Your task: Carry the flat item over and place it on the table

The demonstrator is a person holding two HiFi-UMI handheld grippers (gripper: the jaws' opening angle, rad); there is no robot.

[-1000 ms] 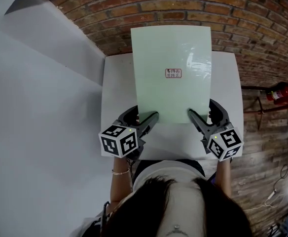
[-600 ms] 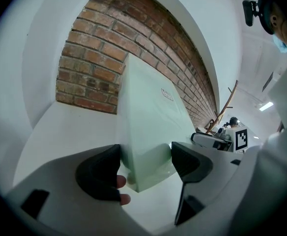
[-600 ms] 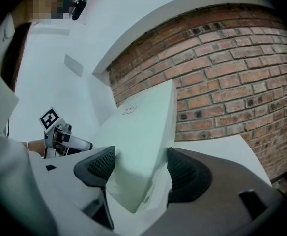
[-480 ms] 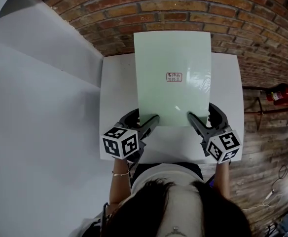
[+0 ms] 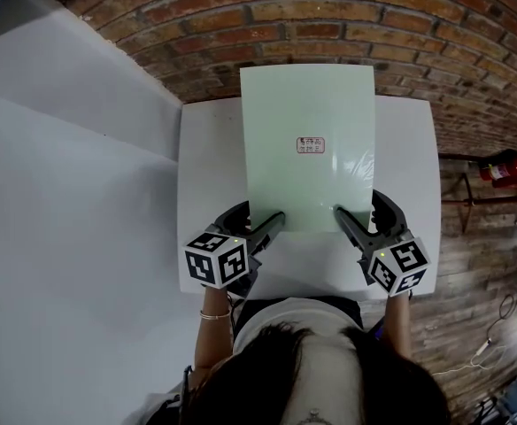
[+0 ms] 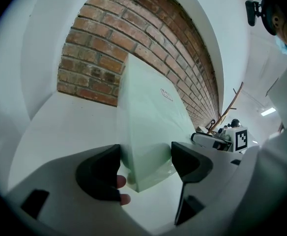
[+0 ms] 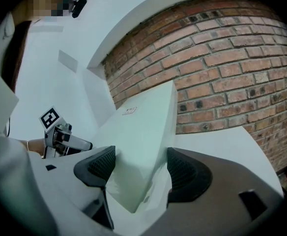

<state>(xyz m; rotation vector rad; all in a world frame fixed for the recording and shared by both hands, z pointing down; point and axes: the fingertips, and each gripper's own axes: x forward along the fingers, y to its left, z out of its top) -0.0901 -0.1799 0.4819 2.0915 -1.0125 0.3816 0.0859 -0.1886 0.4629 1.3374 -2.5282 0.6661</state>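
Observation:
A pale green flat sheet [image 5: 307, 149] with a small red-edged label [image 5: 311, 145] hangs over the white table [image 5: 210, 149], its far edge reaching past the table's back edge. My left gripper [image 5: 260, 220] is shut on the sheet's near left corner, and my right gripper [image 5: 354, 215] is shut on the near right corner. In the left gripper view the sheet [image 6: 153, 127] rises tilted from between the jaws of the left gripper [image 6: 143, 163]. The right gripper view shows the sheet [image 7: 143, 132] bent between the jaws of the right gripper [image 7: 136, 168].
A brick wall [image 5: 329, 16] runs behind the table's far edge. A white wall [image 5: 64, 193] borders the table on the left. A red fire extinguisher [image 5: 506, 166] stands on the floor to the right. The person's body is at the table's near edge.
Both grippers and the sheet have shifted slightly toward the person over the table. The grip on both corners is unchanged.

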